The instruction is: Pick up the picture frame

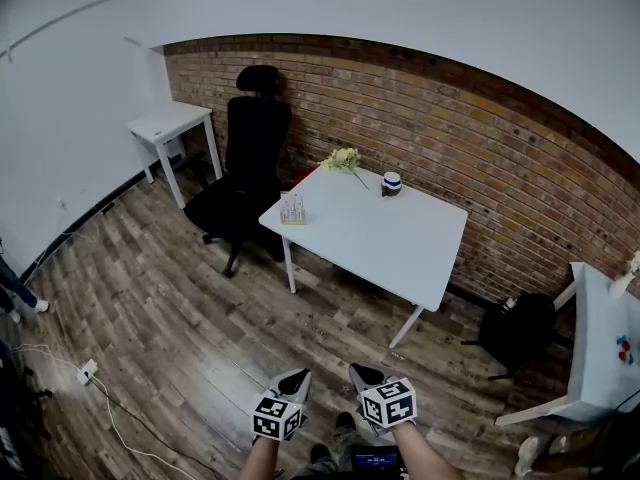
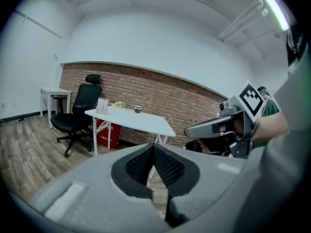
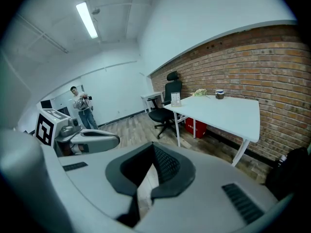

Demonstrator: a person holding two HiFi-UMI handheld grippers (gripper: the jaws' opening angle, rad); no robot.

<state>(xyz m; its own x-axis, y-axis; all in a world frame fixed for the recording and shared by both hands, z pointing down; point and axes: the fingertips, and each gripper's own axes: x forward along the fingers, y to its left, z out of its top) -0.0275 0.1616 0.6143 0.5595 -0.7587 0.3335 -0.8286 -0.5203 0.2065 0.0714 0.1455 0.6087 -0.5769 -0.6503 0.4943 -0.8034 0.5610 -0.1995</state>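
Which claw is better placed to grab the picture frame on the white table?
Left, though only slightly. The picture frame stands at the table's left corner, almost straight ahead of the left gripper; the right gripper sits further to the side. Both are shut, empty and far off.

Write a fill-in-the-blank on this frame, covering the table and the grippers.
The picture frame stands on the white table at the corner nearest the black ____.
The left gripper and right gripper both have their jaws ____.
The wall behind the table is ____.
Besides the frame and mug, the table holds ____.
Missing: chair; shut; brick; flowers.
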